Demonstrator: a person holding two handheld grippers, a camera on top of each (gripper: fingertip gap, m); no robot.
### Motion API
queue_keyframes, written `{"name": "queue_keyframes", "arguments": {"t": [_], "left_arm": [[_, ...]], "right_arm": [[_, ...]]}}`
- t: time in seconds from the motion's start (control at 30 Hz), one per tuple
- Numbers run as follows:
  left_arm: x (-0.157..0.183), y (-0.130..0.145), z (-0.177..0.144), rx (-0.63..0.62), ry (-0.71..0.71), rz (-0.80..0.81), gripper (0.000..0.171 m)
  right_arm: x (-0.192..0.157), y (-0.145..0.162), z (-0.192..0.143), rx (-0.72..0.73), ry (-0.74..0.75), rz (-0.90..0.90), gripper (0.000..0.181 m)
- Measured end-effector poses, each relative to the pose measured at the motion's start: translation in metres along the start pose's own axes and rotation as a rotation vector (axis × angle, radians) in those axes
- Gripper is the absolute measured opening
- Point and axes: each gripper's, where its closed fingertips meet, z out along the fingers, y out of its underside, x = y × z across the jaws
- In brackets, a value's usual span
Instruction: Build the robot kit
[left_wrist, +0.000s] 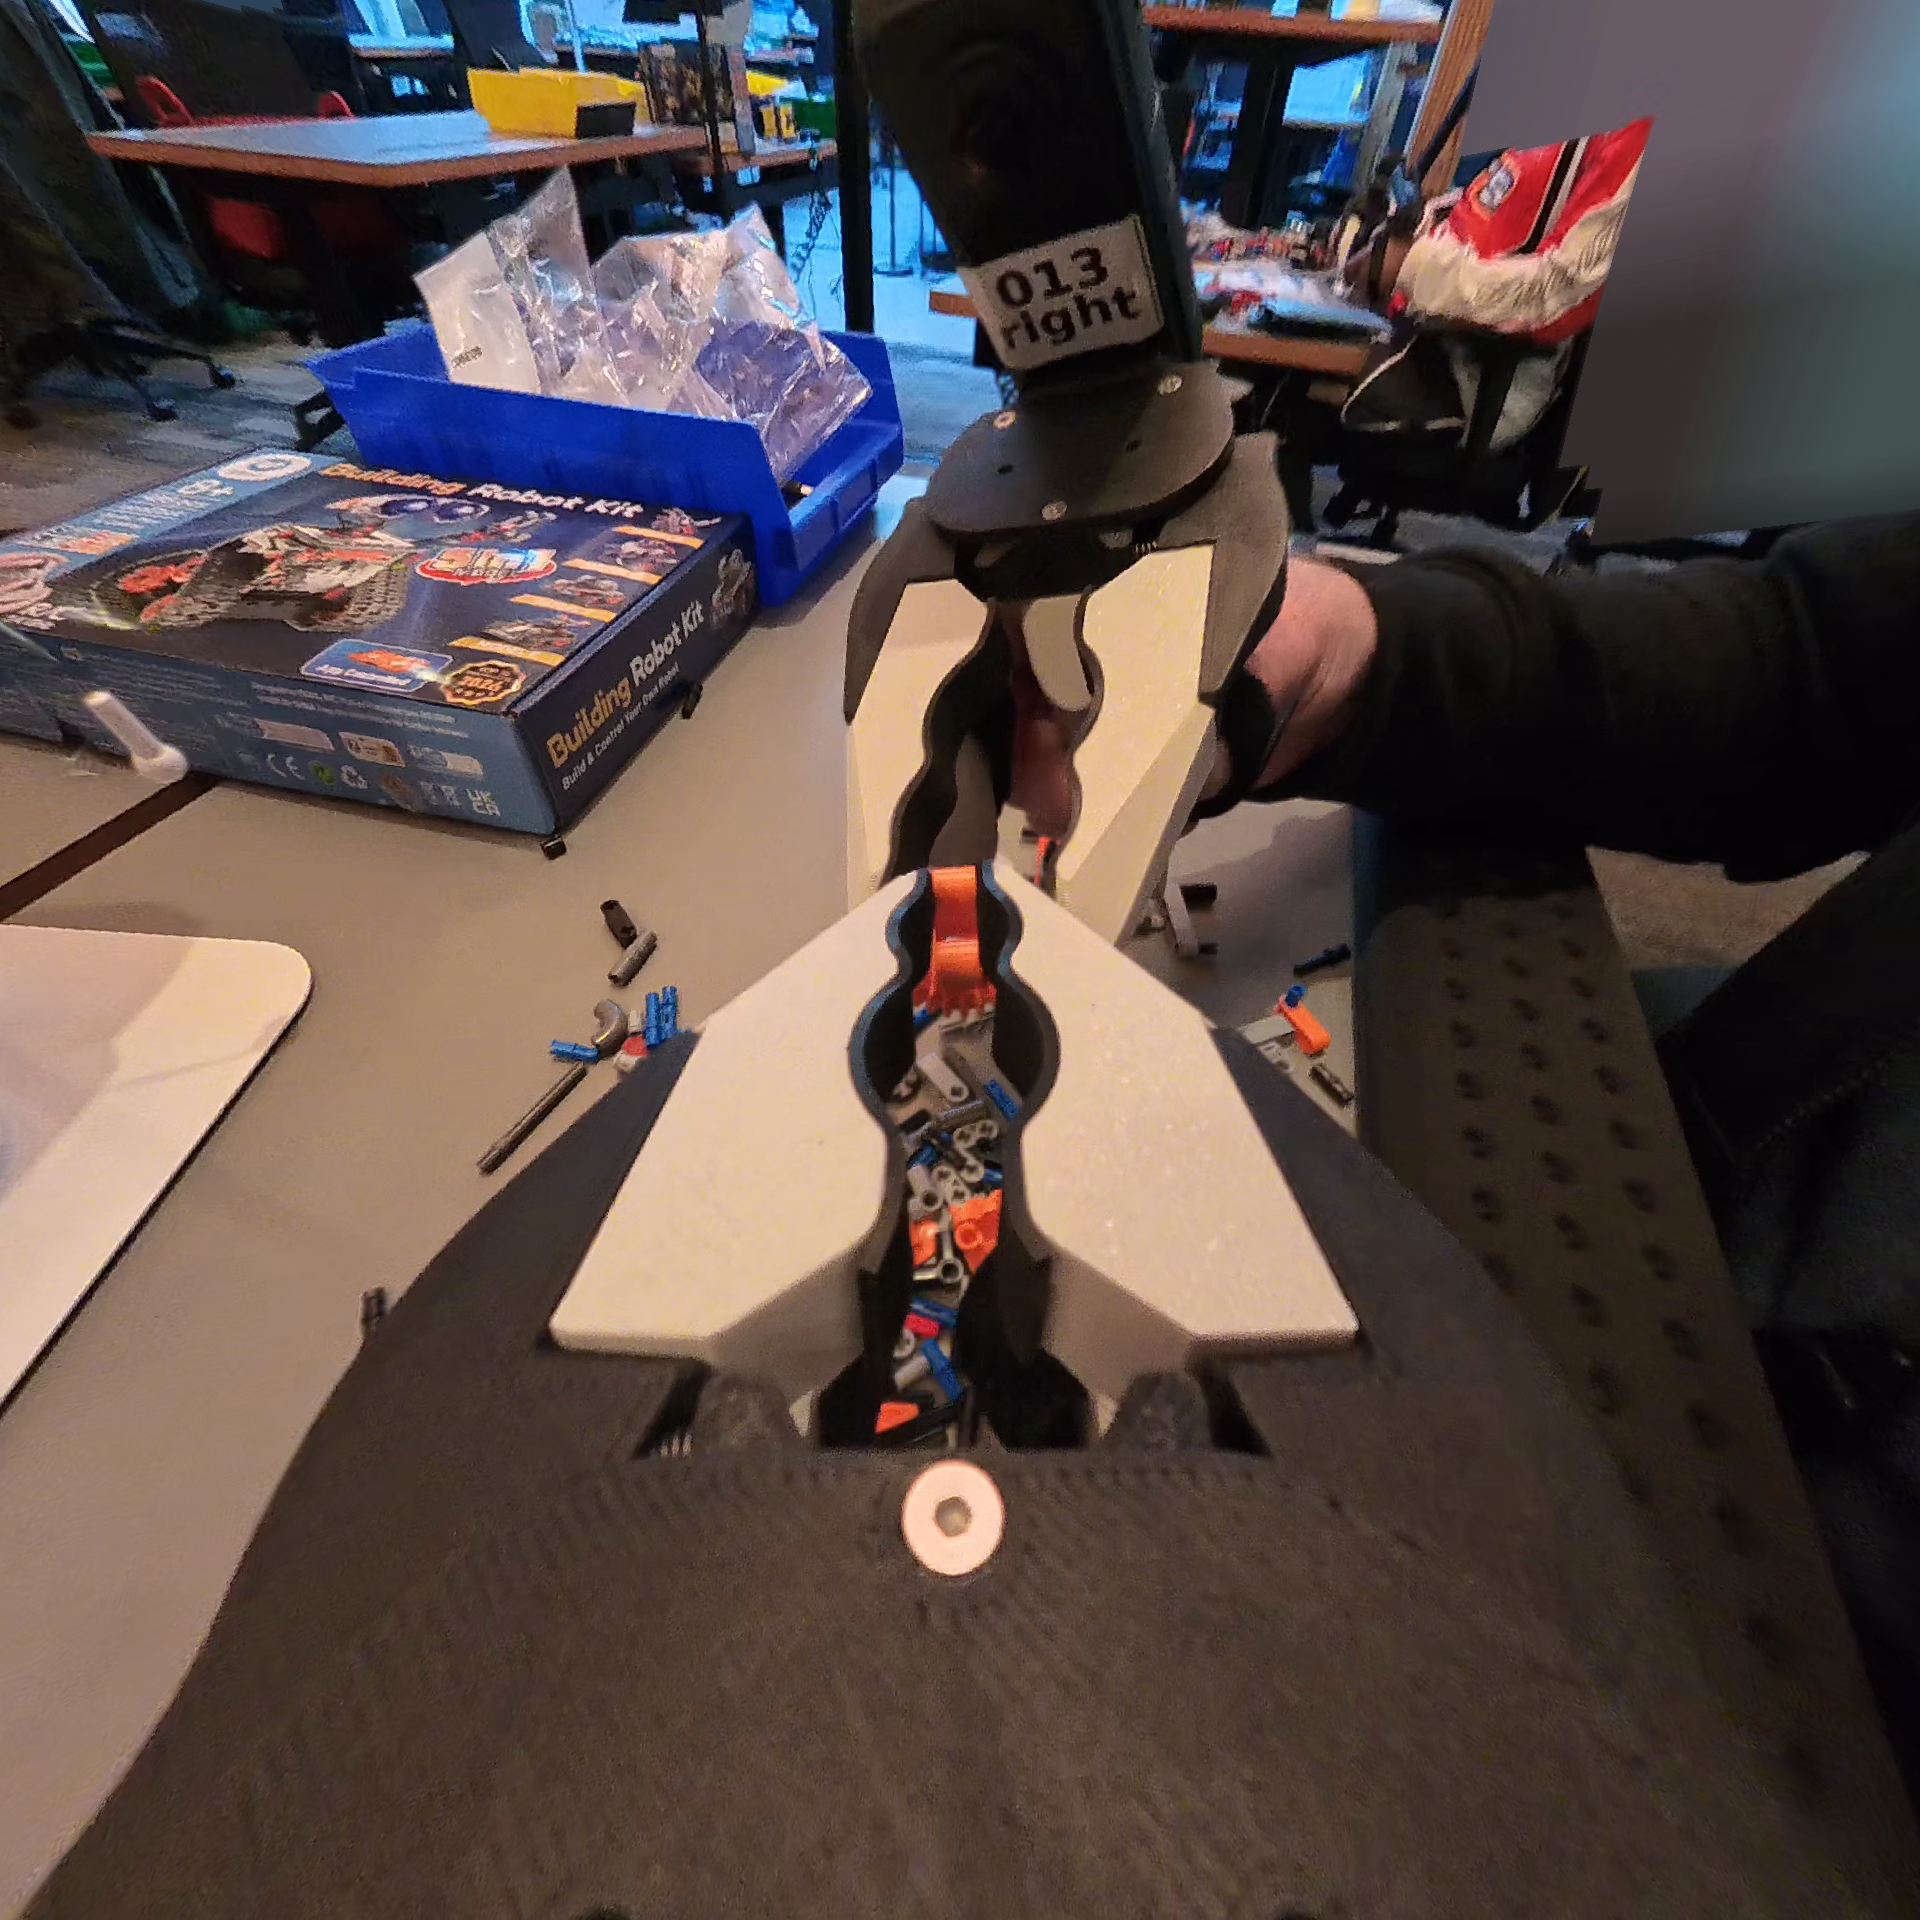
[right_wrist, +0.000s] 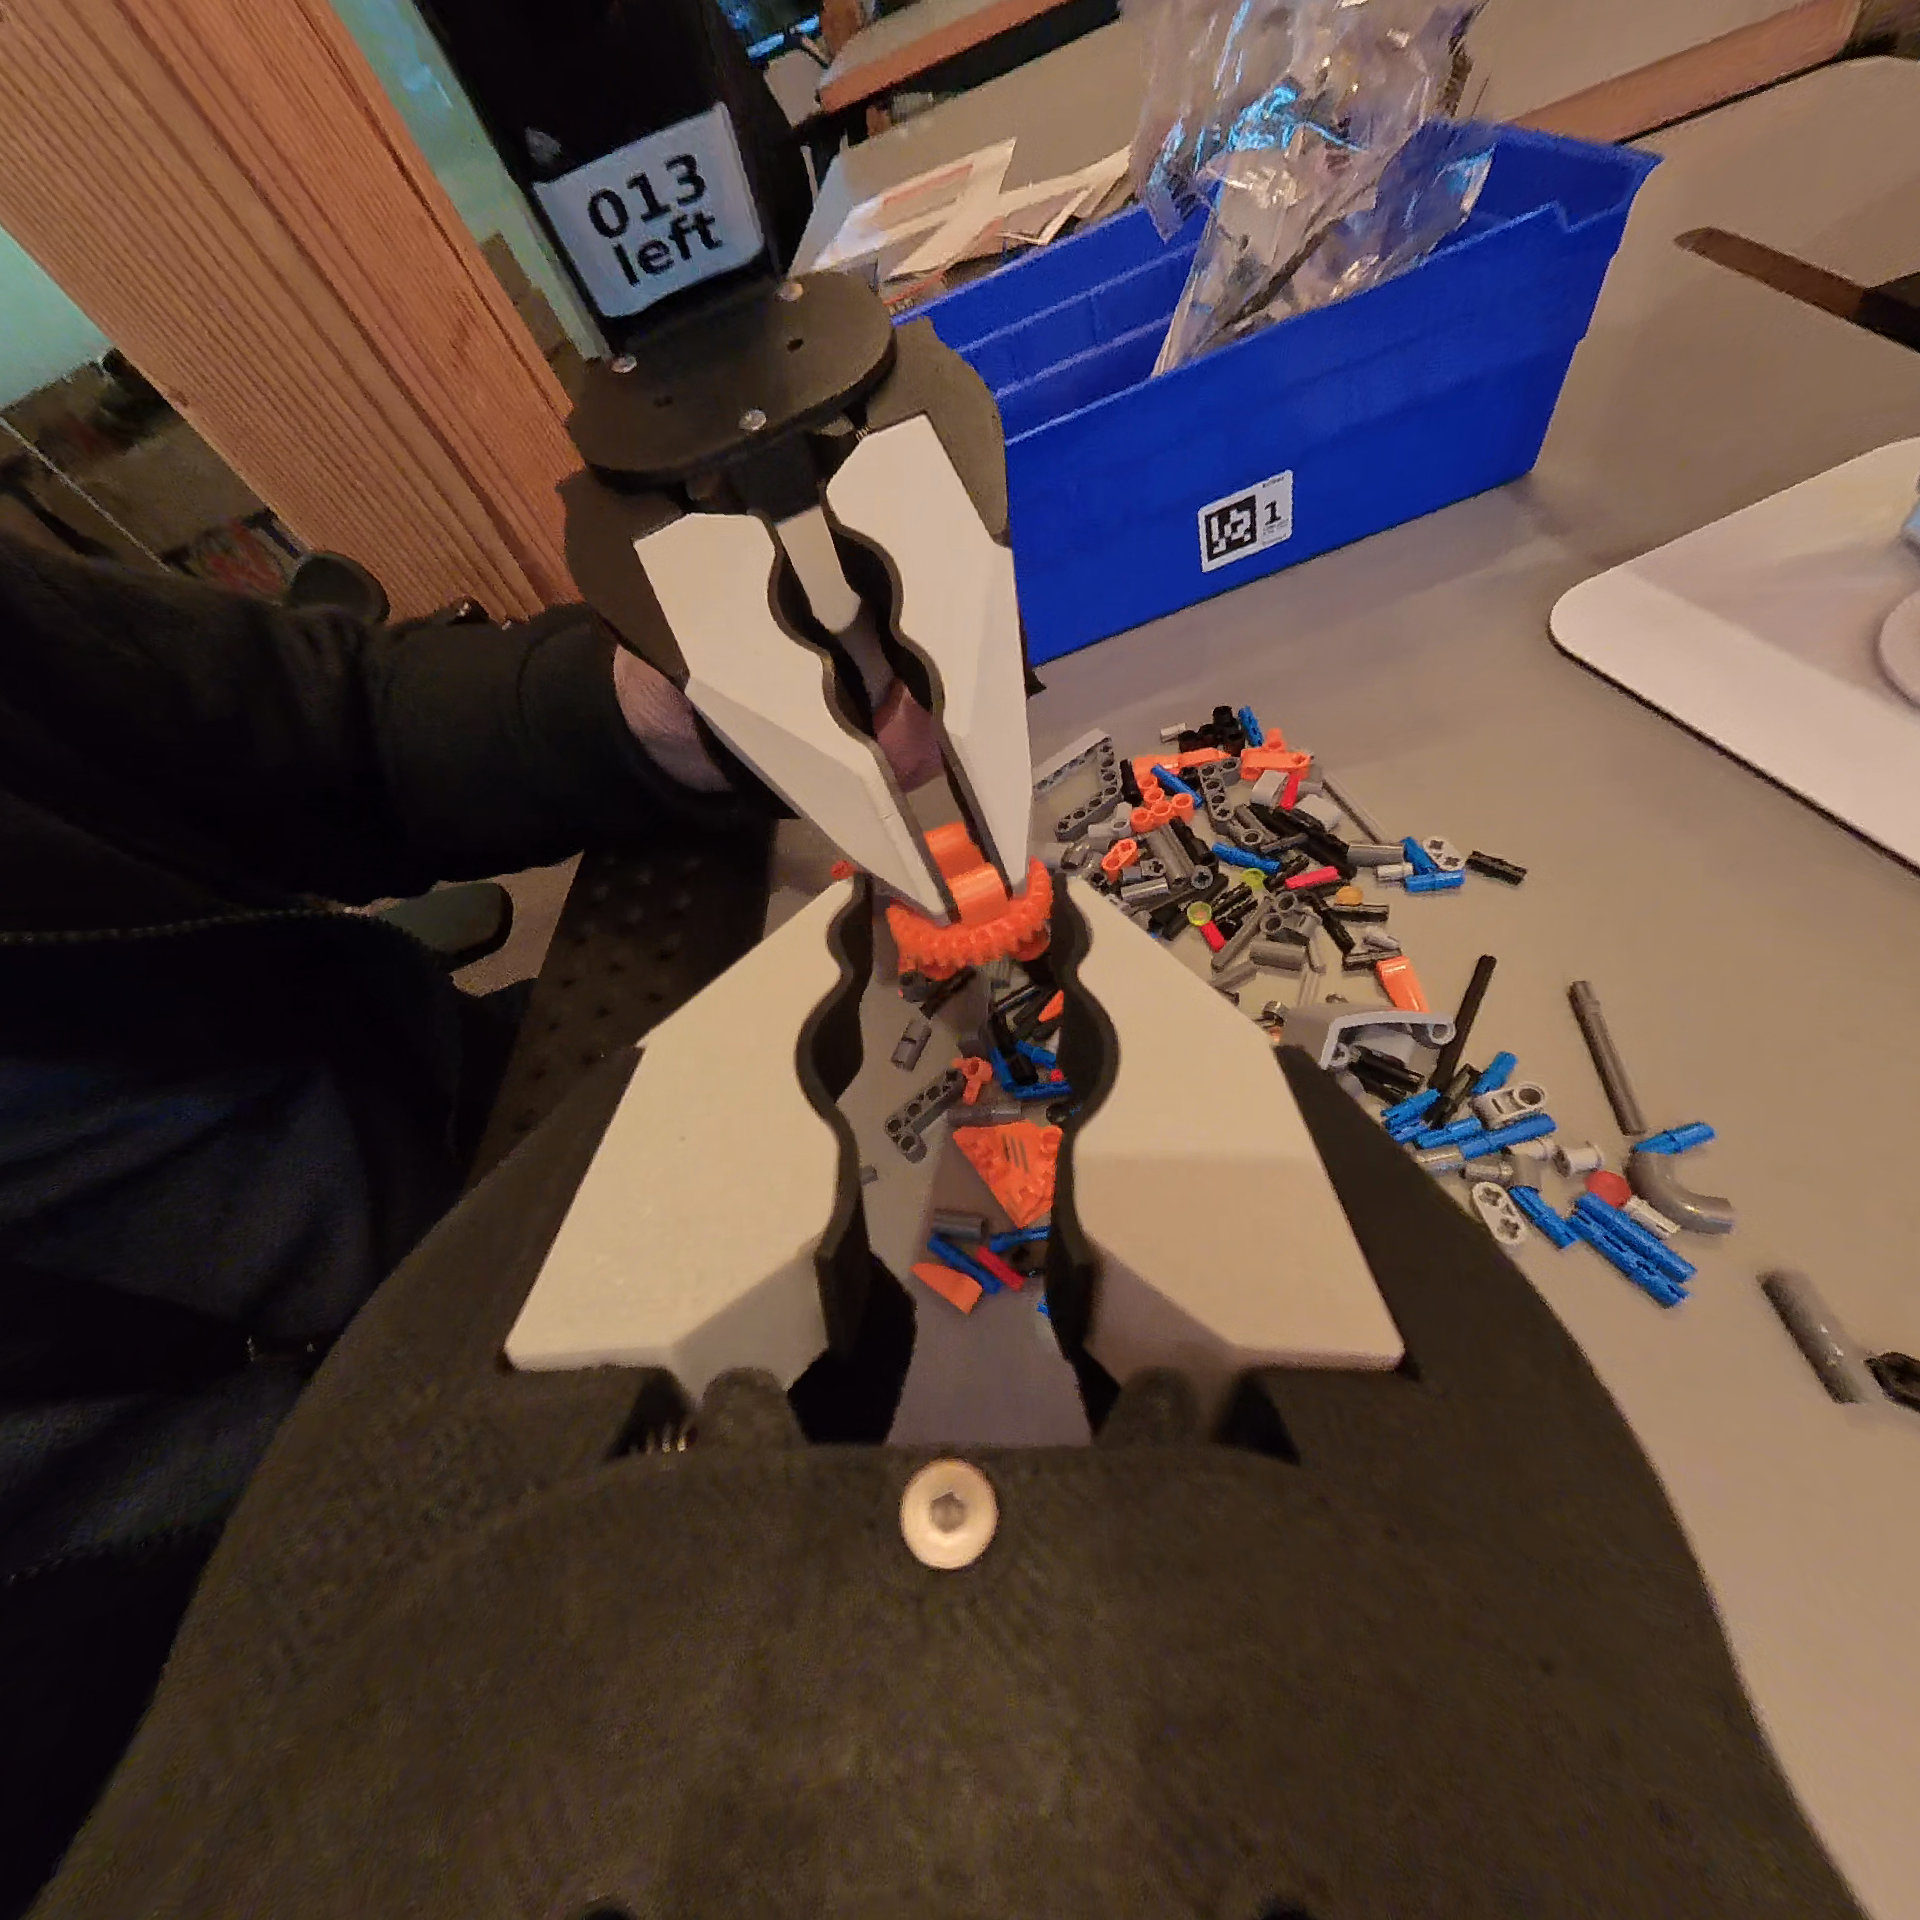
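An orange toothed ring with an orange block on top (right_wrist: 971, 930) is held between both grippers above the grey table (right_wrist: 1558, 779). My left gripper (left_wrist: 956, 883) is shut on the orange block (left_wrist: 956, 935). In the right wrist view the left gripper (right_wrist: 966, 894) comes down from above onto it. My right gripper (right_wrist: 961, 904) is shut on the toothed ring from the sides. In the left wrist view the right gripper (left_wrist: 1023, 847) reaches in from the top, tip to tip with the left. A pile of small orange, blue, black and grey building parts (right_wrist: 1299, 883) lies underneath.
A blue bin (right_wrist: 1299, 416) with clear plastic bags (left_wrist: 665, 312) stands behind the pile. A printed kit box (left_wrist: 364, 623) lies at the left. A white board (right_wrist: 1745, 644) sits at the table's edge. A person's hand and dark sleeve (left_wrist: 1455, 675) hold the right gripper. Both grippers' tips are close together, under 4 cm apart.
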Motion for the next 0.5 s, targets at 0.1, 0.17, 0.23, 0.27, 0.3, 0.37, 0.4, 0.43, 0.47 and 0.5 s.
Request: {"name": "queue_keyframes", "arguments": {"t": [0.1,0.17,0.23,0.27,0.3,0.37,0.4,0.43,0.47,0.5], "left_arm": [[-0.001,-0.004,-0.002,0.033,0.010,-0.025,0.006],[0.000,-0.006,-0.003,0.046,0.020,-0.032,0.006],[-0.001,-0.008,-0.004,0.056,0.012,-0.028,0.006],[-0.001,-0.009,-0.004,0.062,0.015,-0.035,0.006],[-0.001,-0.011,-0.004,0.074,0.020,-0.047,0.006],[-0.002,-0.015,-0.006,0.106,0.032,-0.087,0.006],[-0.003,-0.017,-0.007,0.124,0.044,-0.117,0.006],[-0.004,-0.020,-0.008,0.151,0.058,-0.151,0.006],[-0.005,-0.024,-0.011,0.186,0.081,-0.191,0.006],[-0.005,-0.029,-0.013,0.225,0.113,-0.238,0.006]], "right_arm": [[0.002,-0.003,-0.003,0.017,0.017,-0.011,0.029],[0.001,-0.005,-0.003,0.023,0.022,-0.021,0.029],[0.001,-0.007,-0.004,0.030,0.038,-0.038,0.029],[0.001,-0.008,-0.005,0.035,0.041,-0.045,0.029],[0.001,-0.010,-0.005,0.044,0.045,-0.049,0.029],[0.000,-0.014,-0.007,0.066,0.058,-0.063,0.030],[0.001,-0.016,-0.009,0.074,0.072,-0.080,0.037],[0.002,-0.018,-0.011,0.077,0.100,-0.103,0.041],[0.004,-0.020,-0.013,0.077,0.130,-0.131,0.044],[0.005,-0.022,-0.014,0.074,0.158,-0.162,0.043]]}}
